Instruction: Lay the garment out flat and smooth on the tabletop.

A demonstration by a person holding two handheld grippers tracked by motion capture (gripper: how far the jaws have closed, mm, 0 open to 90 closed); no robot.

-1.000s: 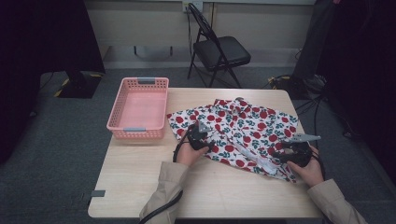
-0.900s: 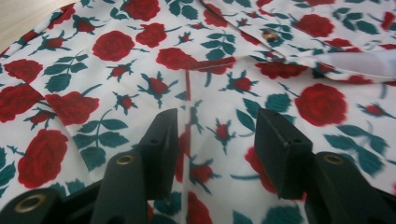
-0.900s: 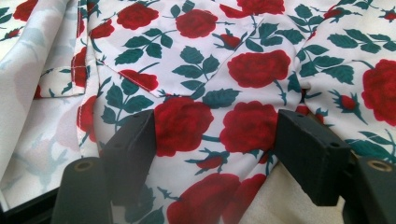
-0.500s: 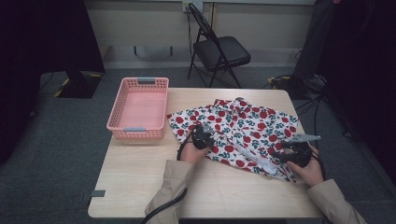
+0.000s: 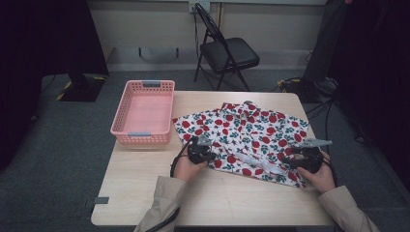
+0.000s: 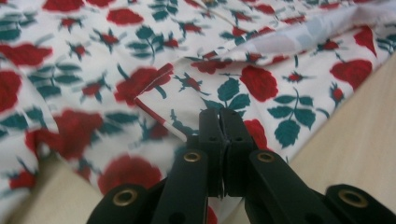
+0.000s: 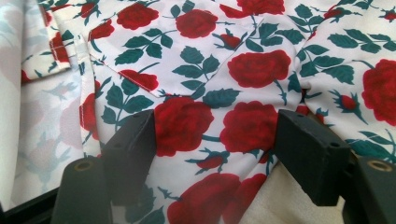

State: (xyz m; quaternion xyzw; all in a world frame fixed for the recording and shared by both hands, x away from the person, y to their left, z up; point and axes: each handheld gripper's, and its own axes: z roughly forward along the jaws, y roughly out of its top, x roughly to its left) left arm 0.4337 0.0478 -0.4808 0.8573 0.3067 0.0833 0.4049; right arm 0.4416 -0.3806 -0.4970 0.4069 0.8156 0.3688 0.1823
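left tongs (image 6: 219, 122) on rose-print shirt (image 6: 187, 70)

The left tongs (image 5: 202, 147) slid a little way along the near edge of the white rose-printed cotton shirt (image 5: 251, 128) on the worktop, and their black jaws closed, coming together on a fold of the cloth at its hem.

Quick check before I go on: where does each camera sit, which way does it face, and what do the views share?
High view: above the person's side, looking forward and down on the table; both forearms, left gripper and right gripper show.
Left gripper view: rides the left gripper, jaws shut at the rose shirt edge.
Right gripper view: rides the right gripper, jaws open over the shirt.
Shared: the rose shirt.
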